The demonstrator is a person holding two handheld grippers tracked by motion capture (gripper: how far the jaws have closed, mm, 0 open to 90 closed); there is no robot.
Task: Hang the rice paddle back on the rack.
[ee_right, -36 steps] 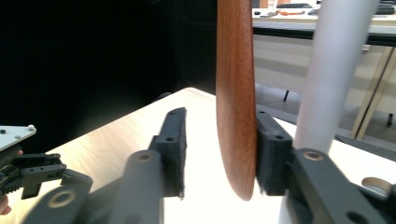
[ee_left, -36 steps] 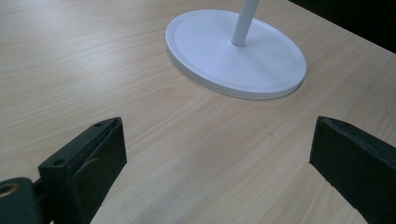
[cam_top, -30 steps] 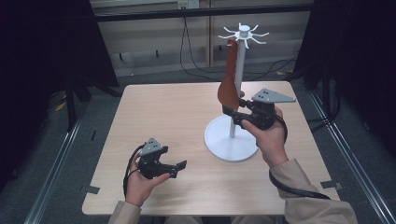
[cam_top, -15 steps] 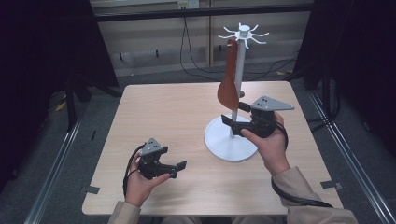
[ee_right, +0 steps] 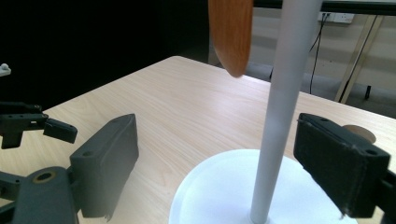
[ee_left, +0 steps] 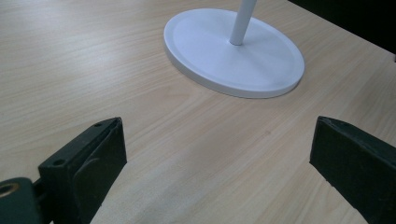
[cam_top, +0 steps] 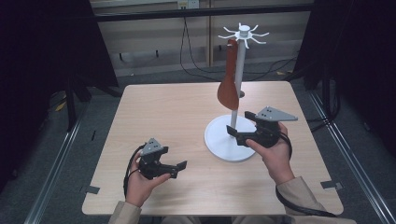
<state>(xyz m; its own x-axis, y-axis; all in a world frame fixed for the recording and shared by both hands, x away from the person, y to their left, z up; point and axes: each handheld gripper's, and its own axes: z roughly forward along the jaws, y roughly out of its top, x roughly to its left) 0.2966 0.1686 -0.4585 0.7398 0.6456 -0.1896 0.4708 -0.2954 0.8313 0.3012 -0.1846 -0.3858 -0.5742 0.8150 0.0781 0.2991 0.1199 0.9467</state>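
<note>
The left gripper (cam_top: 180,164) is held low over the near left part of the table (cam_top: 159,112), its jaws spread wide with bare wood between them, as is seen in the left gripper view. The right gripper (cam_top: 236,132) is held at the near right, over the white round base (cam_top: 219,140) of the stand (cam_top: 239,88); its jaws are spread wide too, and the white pole (ee_right: 285,107) is seen between them in the right gripper view, touched by neither. A brown wooden spatula (cam_top: 229,84) is hung from one of the hooks (cam_top: 244,35) at the top of the pole, with its broad blade pointed down just beside the pole and well clear of the base. Behind the table, cables (cam_top: 191,51) are seen on the floor.
</note>
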